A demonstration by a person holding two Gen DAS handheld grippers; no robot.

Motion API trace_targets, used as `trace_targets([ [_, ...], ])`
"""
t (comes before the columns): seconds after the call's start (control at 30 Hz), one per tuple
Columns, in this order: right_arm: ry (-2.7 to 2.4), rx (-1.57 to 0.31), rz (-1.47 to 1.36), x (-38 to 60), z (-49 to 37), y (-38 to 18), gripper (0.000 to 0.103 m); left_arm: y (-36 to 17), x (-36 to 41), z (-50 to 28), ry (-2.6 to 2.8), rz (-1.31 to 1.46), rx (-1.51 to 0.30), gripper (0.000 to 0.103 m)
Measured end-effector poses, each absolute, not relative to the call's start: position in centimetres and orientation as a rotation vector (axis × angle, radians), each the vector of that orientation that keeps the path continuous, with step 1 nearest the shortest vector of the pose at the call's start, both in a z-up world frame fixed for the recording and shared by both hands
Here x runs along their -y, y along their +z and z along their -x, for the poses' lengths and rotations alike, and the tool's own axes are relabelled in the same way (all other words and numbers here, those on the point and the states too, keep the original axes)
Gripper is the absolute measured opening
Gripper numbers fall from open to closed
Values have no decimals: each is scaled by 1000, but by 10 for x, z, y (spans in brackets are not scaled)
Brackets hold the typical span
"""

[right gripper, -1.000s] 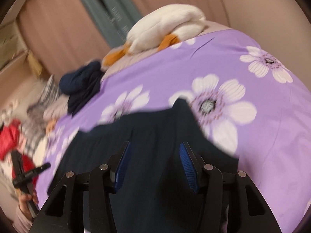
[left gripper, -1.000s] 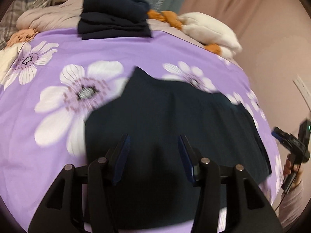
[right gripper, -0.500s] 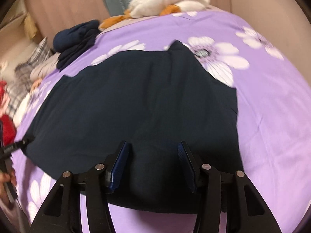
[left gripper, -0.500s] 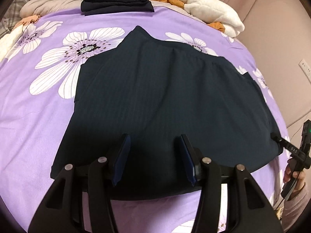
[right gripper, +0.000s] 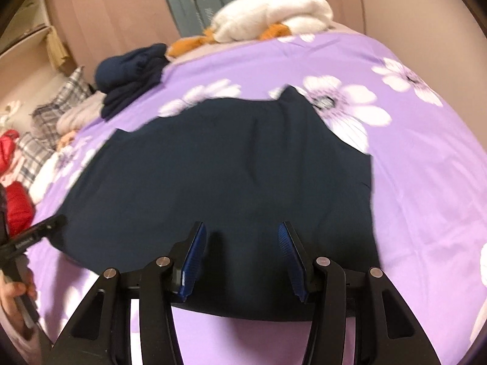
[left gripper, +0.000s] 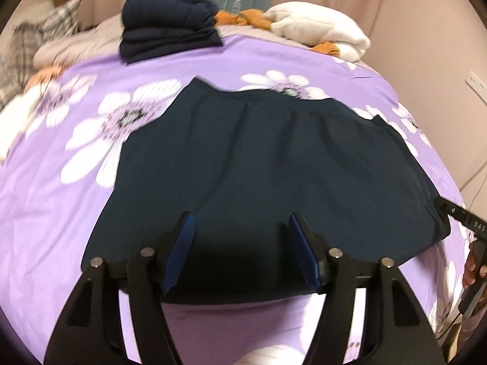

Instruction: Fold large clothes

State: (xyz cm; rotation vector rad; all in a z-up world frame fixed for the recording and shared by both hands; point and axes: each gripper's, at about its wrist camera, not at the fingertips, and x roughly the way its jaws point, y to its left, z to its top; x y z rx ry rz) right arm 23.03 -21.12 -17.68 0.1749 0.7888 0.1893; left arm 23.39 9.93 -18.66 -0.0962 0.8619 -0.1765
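Two grippers, one garment: here's the scene, biggest thing first.

Bed: the purple flowered bedspread fills both views, and everything I'm working with lies on it.

Dark garment: the navy piece is spread flat in the middle of the bed, near hem towards me, with a few soft ridges across its upper part. It looks laid out but not yet folded, by my reading.

Folded stack: navy clothes are already piled at the far edge, well apart from my garment.

White bundle: a cream heap with orange bits sits at the far right corner, out of the way.

Left gripper: my left gripper hovers over the near hem, jaws apart and opening, cloth beneath them but nothing pinched.

Right gripper: my right gripper is over the hem too, nearer the other end, jaws apart, nothing clamped.

Risk, uneven grab: if one gripper closes before the other, I could drag the hem askew and fold it crooked.

Risk, too much cloth: this fabric looks thin and limp, so I might pinch the bedspread along with it, or only the top layer.

Risk, ridges: those soft creases could get folded in if I lift without smoothing.
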Motion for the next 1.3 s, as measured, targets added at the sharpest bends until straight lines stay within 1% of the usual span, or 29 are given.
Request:
trace_targets([
  [0.2, 299, -763, -142, 167, -249, -170, 51, -184, -62, -246, -217, 5, -848, 67],
  [0.4, 287, -833, -69, 138, -267, -198, 51, -208, -46, -262, -219, -33, -921, 67],
  [0.47, 271, -846, -30, 132, -265, -207, 51, -219, -44, -266, -217, -52, -947, 71],
  [0.67, 223, -871, 110, 119, -259, -221, 52, -229, -41, -267, -218, -73, -948, 74],
  [0.9, 259, -868, 62, 131, -255, -209, 53, -222, -47, -262, -204, -28, -920, 74],
  [1.13, 188, -789, 33, 164, -238, -184, 53, -211, -82, -248, -108, 66, -884, 74],
  [1.2, 156, -798, 0, 176, -241, -186, 53, -214, -90, -246, -88, 86, -889, 75],
  [1.3, 148, -828, -85, 192, -244, -199, 53, -223, -94, -245, -84, 96, -925, 79],
])
